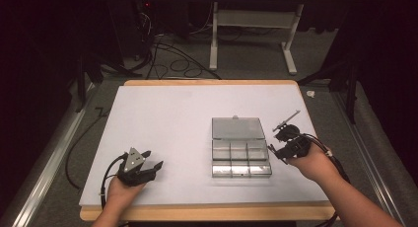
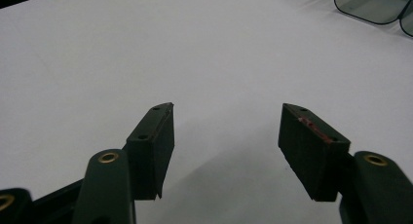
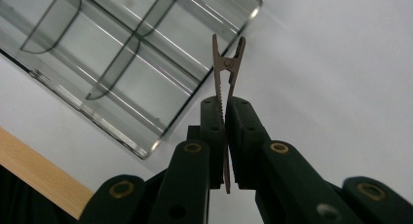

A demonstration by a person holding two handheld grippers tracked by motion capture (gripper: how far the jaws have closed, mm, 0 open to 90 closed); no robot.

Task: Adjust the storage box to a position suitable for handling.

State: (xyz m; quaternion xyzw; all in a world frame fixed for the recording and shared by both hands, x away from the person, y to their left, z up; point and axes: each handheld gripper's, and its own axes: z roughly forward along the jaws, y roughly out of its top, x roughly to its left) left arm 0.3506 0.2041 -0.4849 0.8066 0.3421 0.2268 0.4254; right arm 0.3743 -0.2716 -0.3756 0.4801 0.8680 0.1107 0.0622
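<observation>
A clear plastic compartment box lies open right of the table's middle, its lid folded back flat behind it. The compartments that I can see hold nothing. My right gripper hovers just right of the box. In the right gripper view it is shut on a small metal alligator clip, whose handles stick out past the fingertips over the box's corner. My left gripper rests low near the table's front left, open. Between its pads lies only bare white tabletop.
The white table top has a wooden edge along the front. A corner of the box shows far off in the left gripper view. Cables and a desk frame stand on the floor beyond the table.
</observation>
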